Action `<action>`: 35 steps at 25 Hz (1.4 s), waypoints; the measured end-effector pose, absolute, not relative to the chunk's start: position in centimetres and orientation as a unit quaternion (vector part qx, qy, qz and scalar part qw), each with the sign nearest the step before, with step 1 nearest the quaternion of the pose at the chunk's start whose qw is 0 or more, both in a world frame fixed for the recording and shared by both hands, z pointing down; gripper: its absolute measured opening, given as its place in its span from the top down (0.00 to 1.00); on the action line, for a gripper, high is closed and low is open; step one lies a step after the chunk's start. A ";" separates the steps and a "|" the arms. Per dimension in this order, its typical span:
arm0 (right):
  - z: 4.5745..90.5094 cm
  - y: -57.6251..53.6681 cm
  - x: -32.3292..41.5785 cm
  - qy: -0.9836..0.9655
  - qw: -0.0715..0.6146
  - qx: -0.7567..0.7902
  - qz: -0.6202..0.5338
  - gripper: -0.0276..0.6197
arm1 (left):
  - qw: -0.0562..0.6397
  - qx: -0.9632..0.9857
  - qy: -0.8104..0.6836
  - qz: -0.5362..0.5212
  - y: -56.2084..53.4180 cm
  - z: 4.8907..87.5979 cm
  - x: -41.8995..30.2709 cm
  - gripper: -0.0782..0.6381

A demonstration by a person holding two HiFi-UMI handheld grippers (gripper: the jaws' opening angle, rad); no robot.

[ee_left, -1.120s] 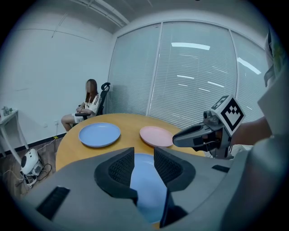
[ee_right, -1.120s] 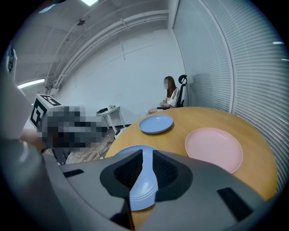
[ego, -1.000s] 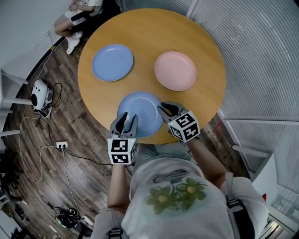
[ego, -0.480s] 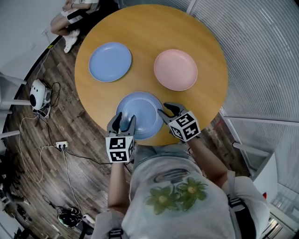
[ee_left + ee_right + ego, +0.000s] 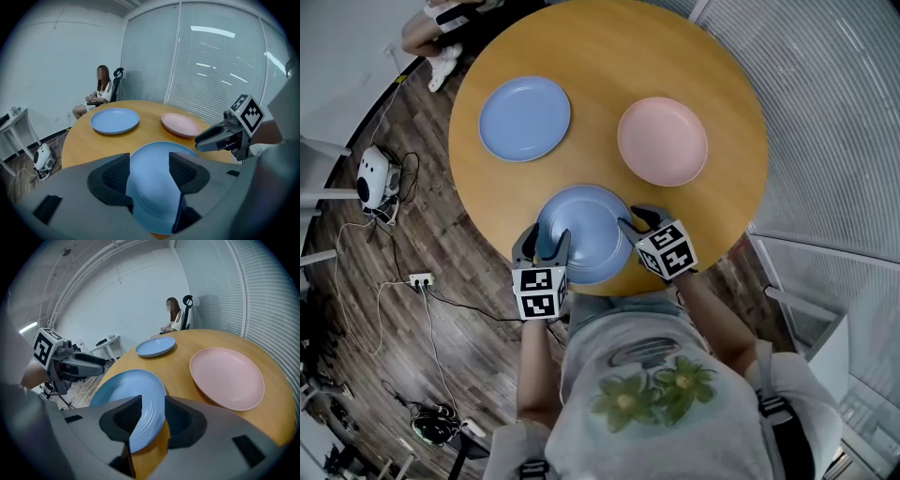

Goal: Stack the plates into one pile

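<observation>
Three plates lie apart on the round wooden table (image 5: 609,56): a far blue plate (image 5: 525,117), a pink plate (image 5: 663,141) and a near blue plate (image 5: 581,232) at the front edge. My left gripper (image 5: 542,246) stands at the near plate's left front rim. Its jaws have just been opening, and the near blue plate (image 5: 157,183) shows between them, untouched. My right gripper (image 5: 633,223) is at the plate's right rim. Its jaws have also just been opening, with the plate's rim (image 5: 149,413) loose between the pads.
A person (image 5: 441,28) sits beyond the table at the far left. Cables and a power strip (image 5: 420,279) lie on the wood floor at the left, beside a small white device (image 5: 370,183). Blinds run along the right wall.
Both grippers have come down closer to the near blue plate, and their jaws stand wider apart than before. All three plates lie where they were.
</observation>
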State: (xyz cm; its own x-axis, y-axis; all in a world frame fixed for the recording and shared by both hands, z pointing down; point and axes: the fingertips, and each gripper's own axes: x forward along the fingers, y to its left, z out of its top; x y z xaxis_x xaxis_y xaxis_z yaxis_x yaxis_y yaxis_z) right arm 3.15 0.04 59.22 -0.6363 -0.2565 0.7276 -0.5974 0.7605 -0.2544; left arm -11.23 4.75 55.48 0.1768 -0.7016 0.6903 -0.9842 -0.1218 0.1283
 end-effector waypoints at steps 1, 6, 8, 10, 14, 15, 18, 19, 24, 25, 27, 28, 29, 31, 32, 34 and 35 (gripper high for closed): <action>59.6 0.0 3.1 -0.869 0.352 0.244 0.246 0.75 | 0.296 0.705 -0.595 0.248 4.8 55.9 -11.5 0.52; 61.9 -1.0 2.6 -0.862 0.365 0.241 0.257 0.75 | 0.316 0.687 -0.597 0.266 4.4 58.4 -12.9 0.51; 62.8 -1.2 2.7 -0.858 0.370 0.243 0.259 0.75 | 0.322 0.681 -0.599 0.272 4.5 59.4 -13.4 0.51; 63.4 -1.1 2.9 -0.854 0.378 0.246 0.259 0.74 | 0.333 0.675 -0.596 0.279 5.0 60.5 -13.7 0.51; 64.8 -0.7 2.7 -0.846 0.393 0.241 0.270 0.74 | 0.353 0.660 -0.593 0.296 5.6 62.4 -14.7 0.50; 65.1 -0.6 2.8 -0.843 0.396 0.239 0.272 0.74 | 0.356 0.657 -0.594 0.298 5.7 62.7 -14.9 0.50; 65.6 -0.2 3.3 -0.838 0.403 0.238 0.280 0.73 | 0.361 0.649 -0.594 0.309 6.4 63.6 -15.2 0.50; 65.8 -0.1 3.5 -0.837 0.404 0.238 0.282 0.73 | 0.362 0.646 -0.595 0.313 6.6 63.9 -15.3 0.50; 66.6 -0.1 4.1 -0.830 0.415 0.234 0.290 0.73 | 0.379 0.634 -0.592 0.321 7.0 64.8 -15.4 0.50; 66.7 0.1 4.1 -0.829 0.416 0.233 0.291 0.73 | 0.383 0.633 -0.592 0.320 7.2 64.9 -15.4 0.51; 66.6 0.4 4.2 -0.828 0.418 0.233 0.292 0.74 | 0.386 0.631 -0.594 0.317 7.5 65.1 -15.6 0.51; 66.7 0.6 4.3 -0.827 0.419 0.234 0.293 0.73 | 0.386 0.630 -0.594 0.318 7.7 65.2 -15.6 0.51; 66.8 0.7 4.5 -0.826 0.420 0.234 0.294 0.74 | 0.387 0.630 -0.593 0.319 7.8 65.3 -15.5 0.51; 67.0 0.9 4.6 -0.824 0.421 0.234 0.297 0.74 | 0.388 0.629 -0.590 0.324 8.0 65.8 -15.5 0.52; 67.1 1.0 4.5 -0.824 0.421 0.234 0.299 0.74 | 0.389 0.629 -0.589 0.326 8.2 66.0 -15.6 0.52; 67.1 1.2 4.5 -0.823 0.420 0.234 0.302 0.74 | 0.391 0.626 -0.590 0.328 8.5 66.1 -15.6 0.58; 67.1 1.4 4.6 -0.823 0.420 0.233 0.303 0.74 | 0.390 0.624 -0.592 0.329 8.6 66.1 -15.6 0.63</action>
State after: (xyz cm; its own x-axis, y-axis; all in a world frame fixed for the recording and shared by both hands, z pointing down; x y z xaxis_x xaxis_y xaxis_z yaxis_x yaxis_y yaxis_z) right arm 4.57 1.35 67.09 -0.5378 -0.1292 0.8331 -0.6385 0.7077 -0.3025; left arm -15.62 8.59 66.14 0.0823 -0.4822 0.8722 -0.9953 0.0042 0.0963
